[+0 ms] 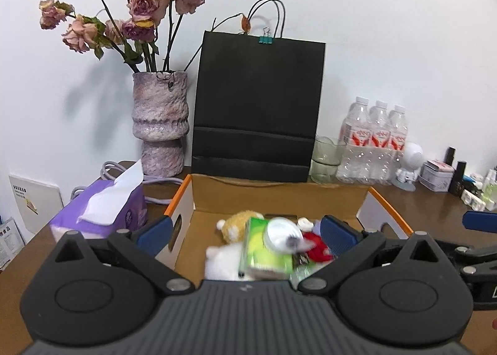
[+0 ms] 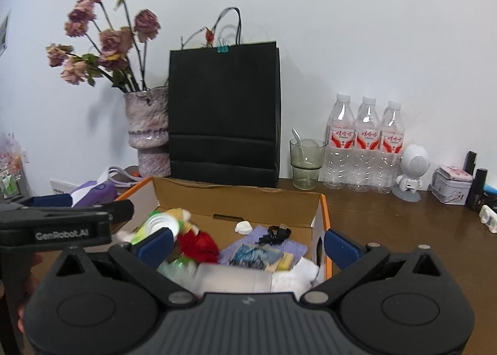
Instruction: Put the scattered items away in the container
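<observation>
An open cardboard box [image 1: 279,192] [image 2: 236,190] with orange edges sits on the brown table. In the left wrist view it holds a green packet [image 1: 264,249], a blurred white round item [image 1: 284,232] on top of it, a yellow plush [image 1: 237,223], a red item [image 1: 316,246] and a white plush [image 1: 222,262]. The right wrist view shows the red item [image 2: 198,244], a purple cloth [image 2: 248,238], a black cable [image 2: 278,234], a blue packet [image 2: 256,255] and a blurred pale cylinder [image 2: 233,280]. My left gripper [image 1: 245,235] hangs open over the box. My right gripper [image 2: 248,248] is open too, holding nothing.
Behind the box stand a black paper bag [image 1: 257,106], a vase of dried roses [image 1: 160,122], a glass [image 2: 306,164] and three water bottles [image 2: 365,144]. A purple tissue box [image 1: 102,209] lies left. A white figurine [image 2: 411,172], a tin [image 2: 452,189] and small bottles sit right.
</observation>
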